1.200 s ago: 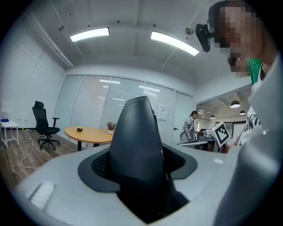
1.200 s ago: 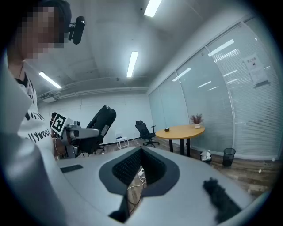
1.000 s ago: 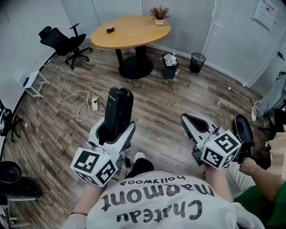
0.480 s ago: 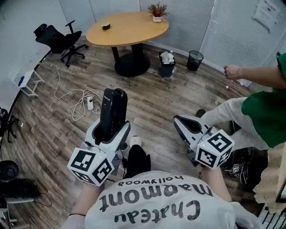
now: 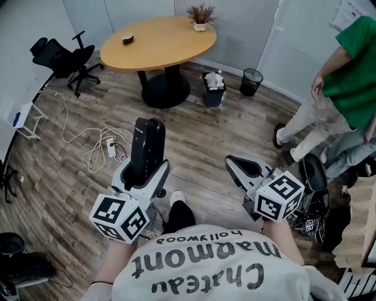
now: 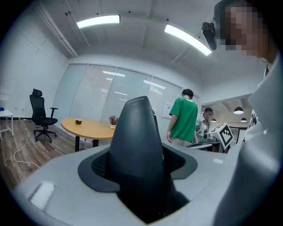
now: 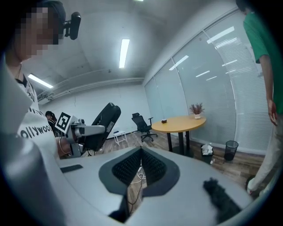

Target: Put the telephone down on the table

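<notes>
A black telephone handset (image 5: 147, 147) stands upright in my left gripper (image 5: 143, 175), whose jaws are shut on its lower end. In the left gripper view the handset (image 6: 136, 145) fills the middle, between the pads. My right gripper (image 5: 234, 163) is level with it to the right, shut, with nothing in it; in the right gripper view its pads (image 7: 152, 165) meet at the tip. That view also has the handset (image 7: 106, 118) at the left. The round wooden table (image 5: 158, 41) stands far ahead across the floor, with a small bowl (image 5: 127, 39) and a potted plant (image 5: 201, 13) on it.
A black office chair (image 5: 59, 56) is at the far left. White cables and a power strip (image 5: 106, 147) lie on the wood floor. Two bins (image 5: 214, 88) (image 5: 251, 81) stand beside the table. A person in a green shirt (image 5: 346, 64) stands at the right.
The person in green has stepped back and now stands at the right. The view has swung a little, so the table sits further left. Both grippers keep their poses, the handset still held.
</notes>
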`<act>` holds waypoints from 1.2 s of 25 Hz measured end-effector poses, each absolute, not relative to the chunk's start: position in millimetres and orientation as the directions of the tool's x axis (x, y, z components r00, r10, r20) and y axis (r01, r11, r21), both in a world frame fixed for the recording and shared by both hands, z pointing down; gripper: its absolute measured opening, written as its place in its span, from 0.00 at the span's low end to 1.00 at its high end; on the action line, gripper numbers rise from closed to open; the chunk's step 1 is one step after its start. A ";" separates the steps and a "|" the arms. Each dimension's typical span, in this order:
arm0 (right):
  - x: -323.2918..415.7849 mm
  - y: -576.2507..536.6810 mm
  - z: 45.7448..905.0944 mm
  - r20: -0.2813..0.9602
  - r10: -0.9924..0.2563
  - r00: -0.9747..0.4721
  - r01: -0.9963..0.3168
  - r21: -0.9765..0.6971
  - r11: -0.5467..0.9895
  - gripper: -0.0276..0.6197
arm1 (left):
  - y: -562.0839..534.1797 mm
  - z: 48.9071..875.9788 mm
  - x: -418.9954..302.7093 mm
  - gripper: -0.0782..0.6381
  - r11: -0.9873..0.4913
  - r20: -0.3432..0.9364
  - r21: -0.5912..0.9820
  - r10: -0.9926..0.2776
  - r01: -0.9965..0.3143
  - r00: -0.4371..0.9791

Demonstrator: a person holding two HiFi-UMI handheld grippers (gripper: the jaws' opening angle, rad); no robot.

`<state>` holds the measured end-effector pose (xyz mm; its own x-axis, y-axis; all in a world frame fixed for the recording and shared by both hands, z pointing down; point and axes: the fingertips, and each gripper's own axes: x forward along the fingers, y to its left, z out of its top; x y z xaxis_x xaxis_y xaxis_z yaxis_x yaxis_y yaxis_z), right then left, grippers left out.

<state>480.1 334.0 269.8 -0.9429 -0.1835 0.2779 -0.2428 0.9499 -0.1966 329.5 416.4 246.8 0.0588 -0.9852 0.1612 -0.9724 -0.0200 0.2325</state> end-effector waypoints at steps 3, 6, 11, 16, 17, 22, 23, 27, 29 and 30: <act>447.2 310.0 268.3 0.283 -0.189 -0.940 -0.250 -0.198 0.948 0.07 | 388.3 245.0 299.3 0.52 -0.035 0.166 0.241 -0.983 -0.970 0.076; 413.4 285.0 264.3 0.284 -0.196 -0.939 -0.258 -0.200 0.945 0.07 | 363.4 240.3 268.2 0.52 -0.050 0.171 0.225 -0.981 -0.973 0.090; 353.1 245.5 255.8 0.266 -0.227 -0.937 -0.287 -0.215 0.933 0.07 | 332.7 236.3 205.5 0.52 -0.055 0.195 0.209 -0.976 -0.976 0.097; 302.0 229.9 254.2 0.253 -0.246 -0.936 -0.307 -0.240 0.921 0.07 | 316.1 250.8 154.6 0.52 -0.067 0.231 0.174 -0.967 -0.982 0.107; 297.0 228.3 255.9 0.262 -0.250 -0.932 -0.313 -0.235 0.920 0.07 | 313.5 256.1 147.4 0.52 -0.067 0.240 0.176 -0.965 -0.982 0.109; 291.4 210.7 267.8 0.313 -0.298 -0.902 -0.373 -0.217 0.902 0.07 | 300.5 275.6 121.3 0.52 -0.072 0.268 0.218 -0.954 -0.973 0.131; 291.2 206.4 270.4 0.321 -0.306 -0.896 -0.386 -0.228 0.894 0.07 | 298.4 279.1 117.2 0.52 -0.073 0.275 0.227 -0.952 -0.971 0.136; 281.9 191.5 274.6 0.332 -0.304 -0.893 -0.405 -0.300 0.863 0.07 | 290.3 291.1 97.7 0.52 -0.061 0.315 0.228 -0.940 -0.972 0.133; 276.5 181.8 273.9 0.329 -0.310 -0.892 -0.415 -0.324 0.851 0.07 | 285.7 293.3 88.5 0.52 -0.055 0.326 0.227 -0.936 -0.972 0.129; 274.0 176.3 273.0 0.326 -0.314 -0.892 -0.418 -0.330 0.846 0.07 | 283.2 294.7 84.2 0.52 -0.050 0.335 0.228 -0.934 -0.972 0.127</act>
<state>274.0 176.3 273.0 -0.8917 -0.3135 0.3265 -0.4183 0.8463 -0.3298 84.2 283.2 294.7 0.1269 -0.9338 0.3345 -0.9724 -0.0504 0.2279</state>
